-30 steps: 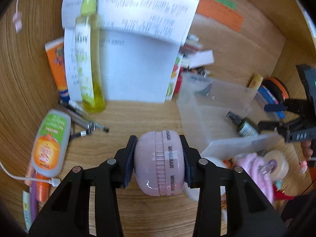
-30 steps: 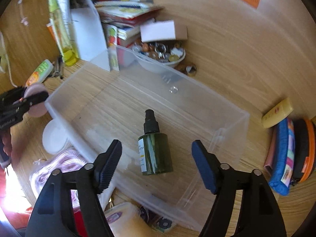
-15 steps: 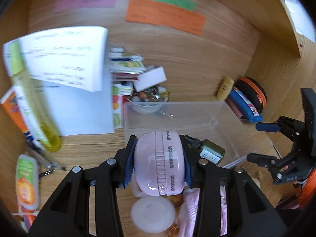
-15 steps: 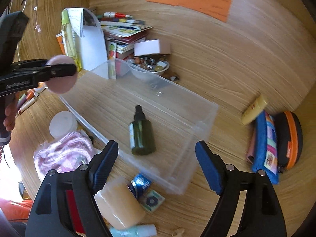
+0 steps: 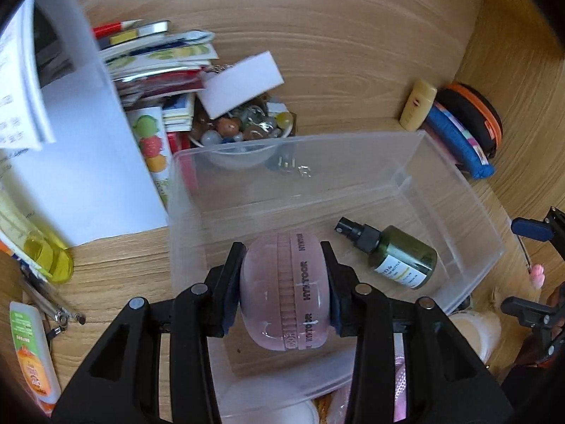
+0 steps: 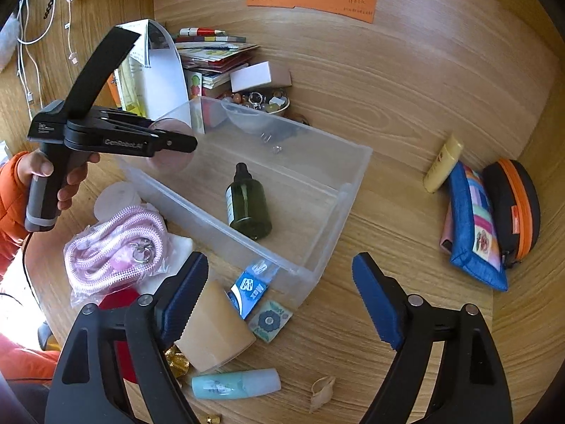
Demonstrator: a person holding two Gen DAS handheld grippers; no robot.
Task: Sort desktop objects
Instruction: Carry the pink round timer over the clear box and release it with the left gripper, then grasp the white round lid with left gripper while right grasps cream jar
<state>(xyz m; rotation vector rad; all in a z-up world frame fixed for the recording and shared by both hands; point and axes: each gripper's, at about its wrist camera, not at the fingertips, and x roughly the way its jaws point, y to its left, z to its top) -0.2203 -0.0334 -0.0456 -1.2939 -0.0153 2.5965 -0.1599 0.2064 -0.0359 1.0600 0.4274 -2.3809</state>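
Observation:
My left gripper (image 5: 282, 258) is shut on a round pink case (image 5: 286, 293) with a ribbed band, pads pressing on both flat sides. It hangs over the near left part of a clear plastic box (image 5: 459, 190). A dark green spray bottle (image 5: 399, 256) lies on the box floor. In the right wrist view a hand holds the left gripper (image 6: 176, 143) and pink case (image 6: 169, 162) above the clear box's (image 6: 317, 162) left end, with the green bottle (image 6: 247, 205) inside. My right gripper (image 6: 280, 265) stands wide open just in front of the box, nothing between its fingers.
Behind the box sit a bowl of beads (image 5: 243, 130), stacked booklets (image 5: 155, 56) and white papers (image 5: 81, 162). Right of it lie a cream tube (image 6: 443, 162), a blue pouch (image 6: 473, 226) and a black-orange case (image 6: 512, 205). In front are a bagged pink cord (image 6: 116, 243), a beige cup (image 6: 212, 328) and a teal tube (image 6: 233, 383).
My left gripper has carried the pink case rightwards from the desk by the papers to above the clear box. My right gripper has drawn back from the box and spread a little wider.

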